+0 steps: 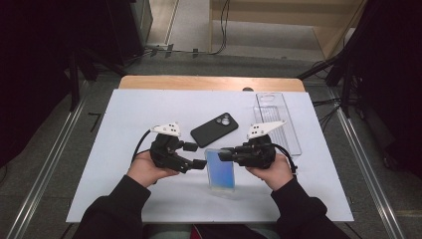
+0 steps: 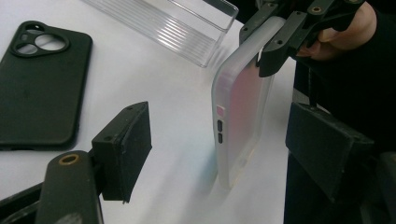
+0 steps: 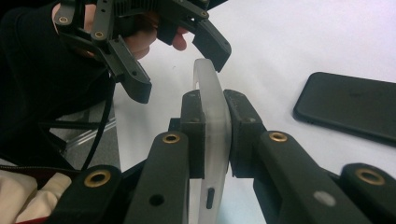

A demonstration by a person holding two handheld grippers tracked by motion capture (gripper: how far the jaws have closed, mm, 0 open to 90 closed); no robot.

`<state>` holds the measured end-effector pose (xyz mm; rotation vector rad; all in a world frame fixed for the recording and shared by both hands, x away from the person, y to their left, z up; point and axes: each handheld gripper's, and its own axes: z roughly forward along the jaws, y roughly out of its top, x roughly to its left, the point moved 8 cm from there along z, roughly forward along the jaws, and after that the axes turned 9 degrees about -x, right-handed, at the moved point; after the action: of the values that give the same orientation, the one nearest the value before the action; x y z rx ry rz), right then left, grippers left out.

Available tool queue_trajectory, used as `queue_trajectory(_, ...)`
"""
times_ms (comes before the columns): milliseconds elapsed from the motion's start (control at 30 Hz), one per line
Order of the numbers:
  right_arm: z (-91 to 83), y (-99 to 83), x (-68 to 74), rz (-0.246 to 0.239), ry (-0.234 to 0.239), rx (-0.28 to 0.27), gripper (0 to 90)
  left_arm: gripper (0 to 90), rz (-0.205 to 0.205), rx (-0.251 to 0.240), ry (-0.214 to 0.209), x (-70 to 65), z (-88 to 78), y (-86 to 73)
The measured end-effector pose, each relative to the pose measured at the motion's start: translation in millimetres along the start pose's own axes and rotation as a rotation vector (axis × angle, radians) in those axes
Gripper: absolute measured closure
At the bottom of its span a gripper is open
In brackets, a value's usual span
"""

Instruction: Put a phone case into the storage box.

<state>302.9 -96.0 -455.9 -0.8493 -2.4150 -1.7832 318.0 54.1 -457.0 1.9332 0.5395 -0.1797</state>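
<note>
Pinching the frosted phone case (image 3: pixel 212 121), the right hand-held gripper (image 3: pixel 215 135) faces the spread left hand-held gripper (image 2: pixel 219 144), black phone (image 1: pixel 214 129) and clear tray (image 1: pixel 276 119) behind.

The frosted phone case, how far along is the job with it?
Done: the right gripper is shut on the frosted case, holding it upright on edge. In hand: the left gripper has its open jaws either side of it, not pressing. Left, probably: that second grip, then anything involving the black phone lying apart and the clear tray.
</note>
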Motion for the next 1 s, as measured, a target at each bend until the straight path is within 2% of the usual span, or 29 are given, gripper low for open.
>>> queue_trajectory(67, 1.1, -0.6, 1.1, -0.008, 0.015, 0.001, 76.8, 24.0, 0.000, 0.002, -0.018, -1.8, 0.7, 0.6)
queue_trajectory(200, 3.2, -1.0, 3.4, -0.014, 0.041, 0.007, 76.8, 25.6, 0.028, 0.032, -0.037, -4.5, 3.7, -0.6)
queue_trajectory(300, 4.7, -0.6, 5.0, -0.016, 0.051, 0.013, 76.8, 28.8, 0.016, 0.049, -0.064, -6.2, 5.6, -0.3)
queue_trajectory(467, 5.3, 1.7, 8.9, -0.029, 0.085, -0.001, 76.7, 38.3, 0.011, 0.042, -0.099, -6.9, 5.6, 1.2)
queue_trajectory(500, 4.8, 2.1, 10.1, -0.029, 0.093, -0.002, 76.7, 43.9, 0.014, 0.045, -0.106, -7.2, 5.0, 1.2)
queue_trajectory(633, 3.3, 4.4, 15.5, -0.040, 0.132, -0.012, 76.7, 57.2, 0.028, 0.037, -0.141, -11.1, 3.7, 3.7)
queue_trajectory(700, 3.5, 5.7, 18.4, -0.044, 0.153, -0.015, 76.8, 65.2, 0.044, 0.057, -0.151, -13.6, 4.7, 1.1)
queue_trajectory(733, 4.0, 6.3, 19.7, -0.041, 0.160, -0.016, 76.7, 70.6, 0.051, 0.060, -0.174, -15.8, 4.7, 0.2)
queue_trajectory(767, 4.6, 6.2, 20.2, -0.041, 0.158, -0.010, 76.7, 80.2, 0.062, 0.060, -0.187, -17.5, 4.0, -0.3)
queue_trajectory(833, 5.2, 5.7, 20.3, -0.037, 0.168, -0.007, 76.8, 80.8, 0.047, 0.080, -0.222, -18.4, 3.0, -1.1)
queue_trajectory(867, 5.5, 5.2, 20.3, -0.034, 0.175, -0.002, 76.8, 80.9, 0.060, 0.080, -0.219, -18.1, 3.1, -1.5)
queue_trajectory(1000, 6.6, 2.5, 20.5, -0.022, 0.183, 0.018, 76.7, 81.2, 0.060, 0.092, -0.223, -17.8, 3.3, -2.7)
